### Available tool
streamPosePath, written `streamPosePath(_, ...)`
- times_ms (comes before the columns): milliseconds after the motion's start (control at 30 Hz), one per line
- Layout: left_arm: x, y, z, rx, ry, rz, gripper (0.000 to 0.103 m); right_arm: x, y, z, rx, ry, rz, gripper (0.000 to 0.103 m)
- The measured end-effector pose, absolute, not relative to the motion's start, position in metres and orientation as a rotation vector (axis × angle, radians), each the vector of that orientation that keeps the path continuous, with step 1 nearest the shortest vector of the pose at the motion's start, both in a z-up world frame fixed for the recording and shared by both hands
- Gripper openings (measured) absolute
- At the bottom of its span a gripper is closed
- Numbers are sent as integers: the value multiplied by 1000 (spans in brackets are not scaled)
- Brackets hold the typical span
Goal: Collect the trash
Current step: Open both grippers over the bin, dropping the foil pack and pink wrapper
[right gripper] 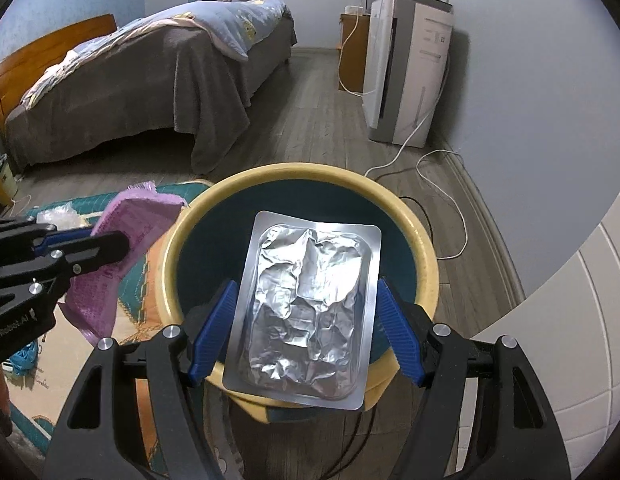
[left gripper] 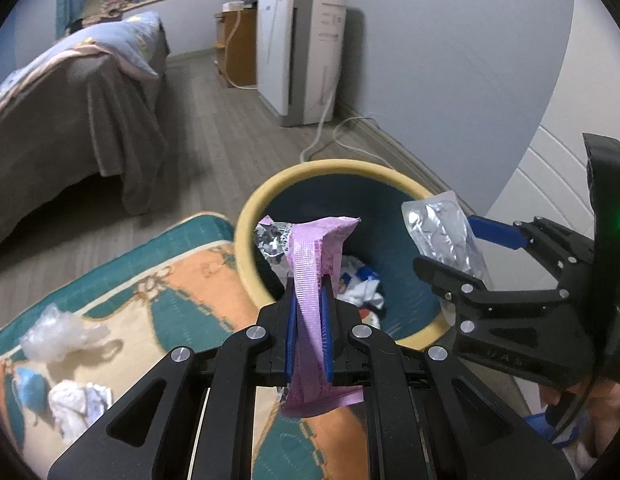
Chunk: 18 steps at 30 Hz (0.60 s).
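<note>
Left tongs [left gripper: 310, 300]: clenched on a pink wrapper [left gripper: 316, 276], which stands upright between the blue pads at lower centre of the left wrist view, its top over the near rim of the bin.
Right tongs [right gripper: 305, 328]: blue pads spread wide, one against each long edge of a silver foil pack [right gripper: 305, 312]; it looks held by its edges, centre of the right wrist view.
Silver foil pack: flat, crinkled in the middle, tilted over the near rim and the opening of the bin.
Trash bin [right gripper: 426, 240]: round, yellow rim, dark teal inside, standing on the wooden floor [right gripper: 310, 120] at centre frame; crumpled white and blue scraps lie at its bottom in the left wrist view.
Rug [left gripper: 181, 280]: teal, orange and cream, lower left of the left wrist view, just beside the bin.
Loose trash on rug: a clear plastic wad [left gripper: 57, 332] and a crumpled white paper [left gripper: 79, 404], both at lower left, well apart from the bin.
Bed [right gripper: 149, 80]: grey cover, upper left.
White appliance [right gripper: 406, 72]: against the wall, upper right, cables trailing on the floor.
</note>
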<state>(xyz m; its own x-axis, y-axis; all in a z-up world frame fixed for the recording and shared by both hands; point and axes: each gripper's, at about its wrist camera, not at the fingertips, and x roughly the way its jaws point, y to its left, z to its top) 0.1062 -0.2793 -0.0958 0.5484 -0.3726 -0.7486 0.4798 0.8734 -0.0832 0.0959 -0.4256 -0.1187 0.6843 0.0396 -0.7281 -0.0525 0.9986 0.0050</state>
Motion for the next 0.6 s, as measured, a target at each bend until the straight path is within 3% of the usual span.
streamPosePath(600, 145, -314, -118, 190, 886, -622, 11, 127, -466, -127, 114, 871, 27, 70)
